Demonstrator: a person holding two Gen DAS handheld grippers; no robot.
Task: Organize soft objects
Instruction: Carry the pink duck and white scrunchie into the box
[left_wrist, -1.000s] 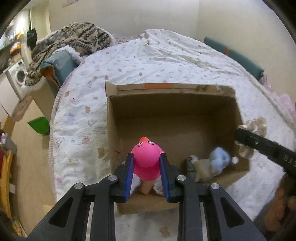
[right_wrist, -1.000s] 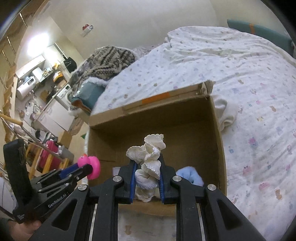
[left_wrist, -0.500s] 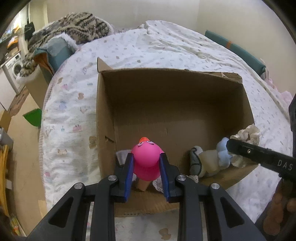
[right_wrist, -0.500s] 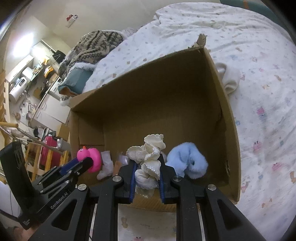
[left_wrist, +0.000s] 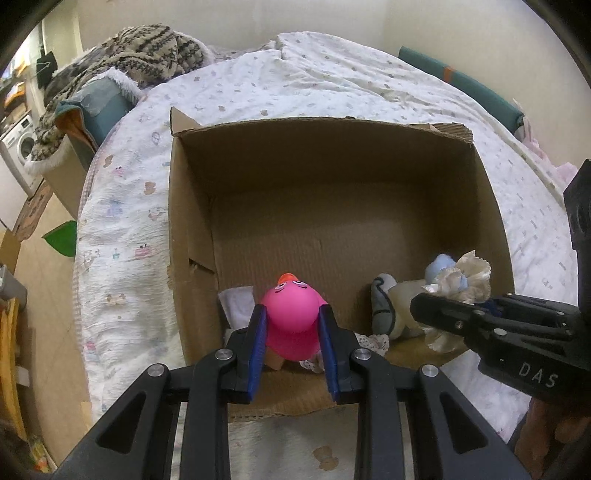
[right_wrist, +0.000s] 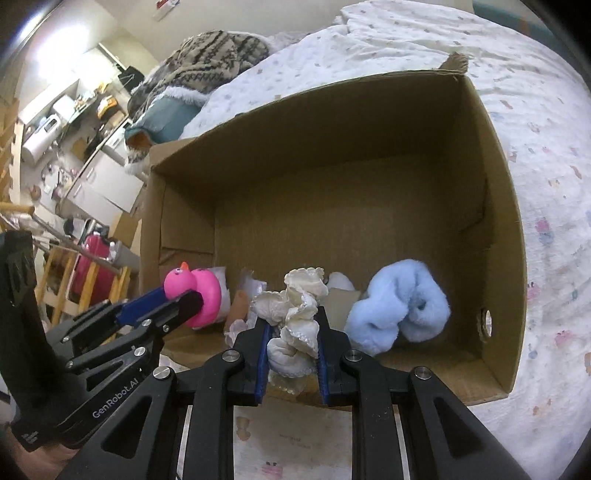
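An open cardboard box (left_wrist: 192, 206) sits on a bed (left_wrist: 122, 258) covered with a white quilt printed with small pastel figures. The left claw (left_wrist: 293, 325) is clamped on a pink rubber duck (left_wrist: 293, 314), its blue pads (left_wrist: 258, 343) pressing the duck's body from both sides; the duck's orange beak points toward the far wall of the box, and it hangs just over the near left corner of the box, inside the near rim. The right claw (right_wrist: 291, 332) is closed on a cream ruffled cloth item (right_wrist: 295, 314), squeezed between its blue pads (right_wrist: 263, 354), with frilled folds bulging above the fingertips; it hovers over the near middle of the box. On the box floor, near the right wall, lies a fluffy light-blue soft item (right_wrist: 399, 306), just right of the held cloth. Along the near wall, between the two claws, rest a few smaller pieces: a white cloth (left_wrist: 236, 302) in the left corner, and a grey-and-beige stuffed toy (left_wrist: 388, 306) further right. The far part of the box floor is bare cardboard. Beyond the bed's far left edge, a patterned knitted blanket (left_wrist: 147, 51) lies heaped over a teal cushion (left_wrist: 99, 107).
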